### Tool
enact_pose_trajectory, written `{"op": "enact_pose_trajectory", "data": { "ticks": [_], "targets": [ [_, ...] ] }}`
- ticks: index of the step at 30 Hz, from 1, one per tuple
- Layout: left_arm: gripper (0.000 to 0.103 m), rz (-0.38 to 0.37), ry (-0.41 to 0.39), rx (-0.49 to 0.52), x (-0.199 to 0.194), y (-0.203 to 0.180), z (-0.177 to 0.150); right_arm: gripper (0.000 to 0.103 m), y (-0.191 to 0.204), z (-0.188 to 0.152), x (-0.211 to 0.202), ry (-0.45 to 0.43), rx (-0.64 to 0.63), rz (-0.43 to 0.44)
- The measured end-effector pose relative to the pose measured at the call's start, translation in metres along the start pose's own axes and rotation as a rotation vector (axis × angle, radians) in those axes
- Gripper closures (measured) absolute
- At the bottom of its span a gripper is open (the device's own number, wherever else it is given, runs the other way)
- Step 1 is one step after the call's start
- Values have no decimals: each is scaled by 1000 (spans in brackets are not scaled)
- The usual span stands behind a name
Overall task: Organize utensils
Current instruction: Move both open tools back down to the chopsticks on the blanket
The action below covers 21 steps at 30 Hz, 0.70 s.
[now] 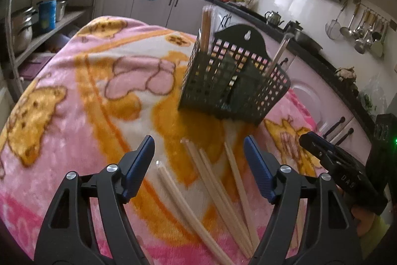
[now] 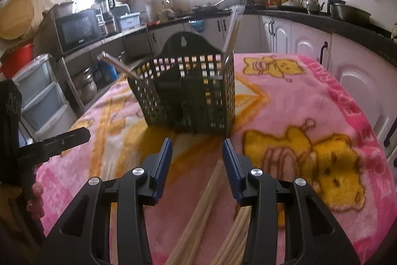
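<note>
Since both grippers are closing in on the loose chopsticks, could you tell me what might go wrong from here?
1. The loose chopsticks lie close together and partly crossed on the plush blanket, so the open left gripper may pinch several or knock some askew.
2. The black basket stands on that soft blanket and already holds leaning packets; a nudge could tip it.
3. The right gripper works right beside the left; they might collide.
</note>
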<state>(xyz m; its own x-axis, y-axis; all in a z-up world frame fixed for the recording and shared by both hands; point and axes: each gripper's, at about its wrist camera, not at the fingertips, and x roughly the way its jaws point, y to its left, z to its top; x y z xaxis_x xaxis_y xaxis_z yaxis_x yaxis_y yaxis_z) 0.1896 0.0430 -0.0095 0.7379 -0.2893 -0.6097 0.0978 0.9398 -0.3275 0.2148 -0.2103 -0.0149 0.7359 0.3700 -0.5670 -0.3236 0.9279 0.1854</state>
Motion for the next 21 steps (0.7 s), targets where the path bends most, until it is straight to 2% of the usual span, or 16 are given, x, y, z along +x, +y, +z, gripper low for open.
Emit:
{"op": "enact_pose_trajectory", "data": {
  "ticks": [15,21],
  "targets": [
    [39,34,107,-51,17,4,-44,63,-14,-25,27,162,43,-1],
    [59,53,151,-102,28,15,-49,63,-19,-23,46,219,58,17]
  ]
}}
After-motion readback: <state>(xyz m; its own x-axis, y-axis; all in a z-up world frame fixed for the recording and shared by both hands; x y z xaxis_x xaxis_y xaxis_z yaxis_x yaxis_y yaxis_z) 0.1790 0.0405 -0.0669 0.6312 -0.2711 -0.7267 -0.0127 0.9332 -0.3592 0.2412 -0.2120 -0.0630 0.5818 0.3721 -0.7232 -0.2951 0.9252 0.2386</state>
